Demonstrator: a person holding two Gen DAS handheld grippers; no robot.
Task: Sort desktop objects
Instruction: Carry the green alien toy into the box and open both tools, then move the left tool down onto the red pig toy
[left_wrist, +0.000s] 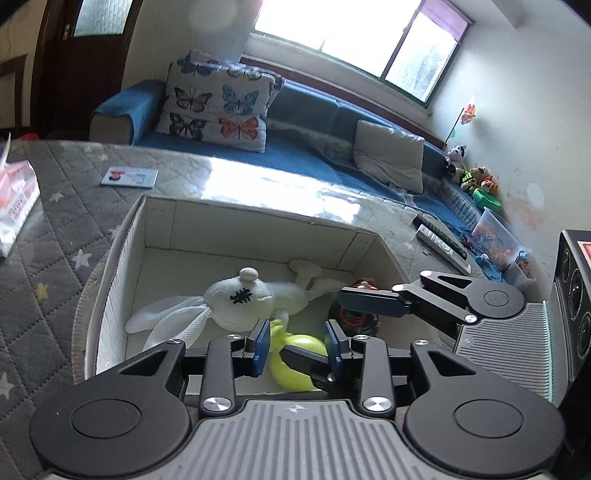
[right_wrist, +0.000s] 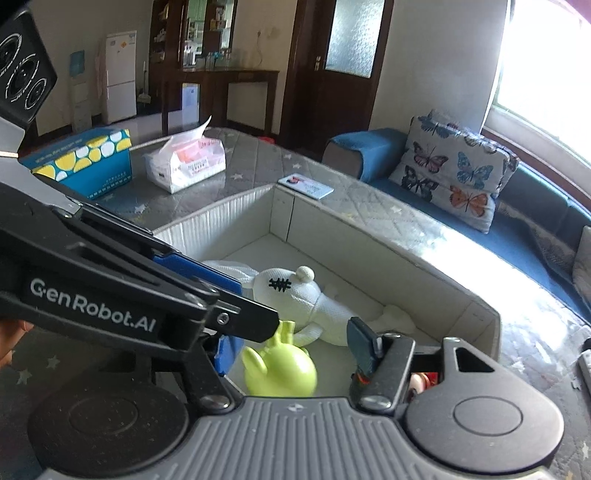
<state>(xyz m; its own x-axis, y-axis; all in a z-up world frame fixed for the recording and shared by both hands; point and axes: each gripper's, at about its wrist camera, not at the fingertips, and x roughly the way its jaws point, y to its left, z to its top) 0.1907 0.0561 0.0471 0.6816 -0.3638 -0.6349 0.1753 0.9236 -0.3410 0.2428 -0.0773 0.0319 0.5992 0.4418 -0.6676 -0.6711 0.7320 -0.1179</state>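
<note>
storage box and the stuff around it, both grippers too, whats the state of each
storage box: open-topped, holding toys
white plush toy: lying on its side in the box
green toy: resting on the box floor
left gripper: open, empty
right gripper: open, empty
tissue pack: tissue sticking out

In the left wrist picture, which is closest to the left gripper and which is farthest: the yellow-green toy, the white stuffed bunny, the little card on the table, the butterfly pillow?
1. Yellow-green toy, in the box between the left gripper fingers.
2. White stuffed bunny, farther back in the box.
3. Little card, on the table beyond the box, left.
4. Butterfly pillow, on the sofa.
</note>
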